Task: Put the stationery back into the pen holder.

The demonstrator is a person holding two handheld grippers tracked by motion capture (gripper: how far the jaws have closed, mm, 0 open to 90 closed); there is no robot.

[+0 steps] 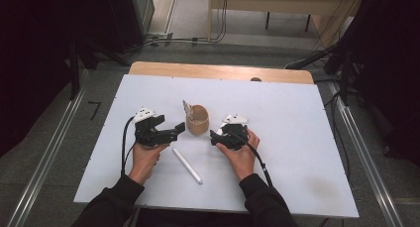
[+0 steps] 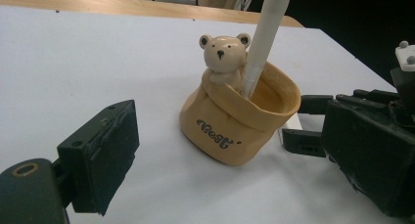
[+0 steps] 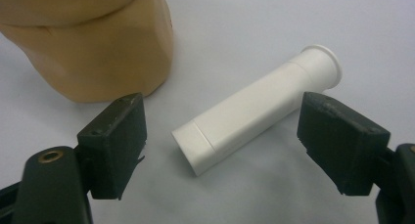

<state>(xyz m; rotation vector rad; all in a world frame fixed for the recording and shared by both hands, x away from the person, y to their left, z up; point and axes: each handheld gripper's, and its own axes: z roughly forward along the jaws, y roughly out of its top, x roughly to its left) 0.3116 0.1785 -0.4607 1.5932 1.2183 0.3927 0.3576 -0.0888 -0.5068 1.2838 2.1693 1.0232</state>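
Tan bear-topped pen cup [image 2: 235,123] upright holding white pen [image 2: 262,43], short white tube [image 3: 257,109] lying beside

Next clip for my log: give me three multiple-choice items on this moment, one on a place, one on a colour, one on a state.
1. Where does the upright white pen stand?
A. Flat on the table
B. In the holder, beside the bear figure
C. Between the jaws of a hand-held gripper

2. What colour is the holder?
A. Tan
B. Blue
C. Black

3. How are the jaws of the right hand-held gripper?
A. Shut on the holder
B. Shut on nothing
C. Open, one on each side of the short white tube

Key: 1 B, the white pen rises out of the holder next to the bear figure. 2 A, its body is tan all over. 3 C, the right hand-held gripper has its jaws apart with the white tube lying on the table between them, untouched.
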